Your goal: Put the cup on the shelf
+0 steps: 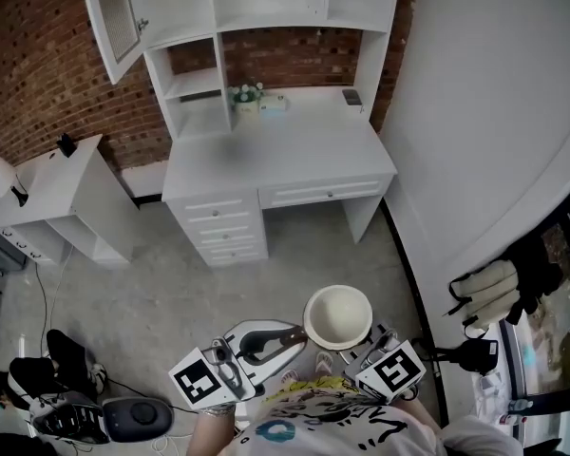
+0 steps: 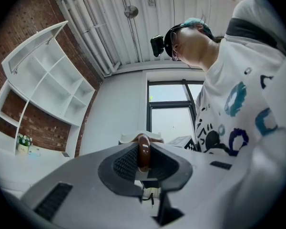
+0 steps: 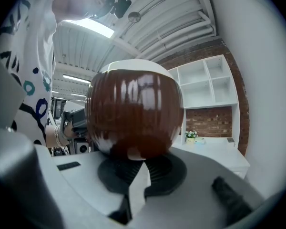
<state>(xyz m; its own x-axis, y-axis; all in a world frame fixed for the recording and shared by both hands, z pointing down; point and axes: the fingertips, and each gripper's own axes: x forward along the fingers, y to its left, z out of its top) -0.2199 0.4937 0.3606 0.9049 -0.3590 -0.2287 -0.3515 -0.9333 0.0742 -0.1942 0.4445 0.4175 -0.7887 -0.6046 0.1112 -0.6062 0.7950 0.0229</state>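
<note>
The cup, glossy brown outside and cream inside, hangs upright over the floor between both grippers. My left gripper is shut on its brown handle, which stands upright between the ribbed pads. My right gripper reaches under the cup's right side. In the right gripper view the cup fills the middle, and its narrow base sits pinched at the closed pads. The white shelf unit stands on a desk against the brick wall ahead, well apart from the cup.
A small plant pot stands on the desk. An open cupboard door sticks out at the upper left. A low white cabinet is to the left. Shoes and a black device lie on the floor. A curved white wall is to the right.
</note>
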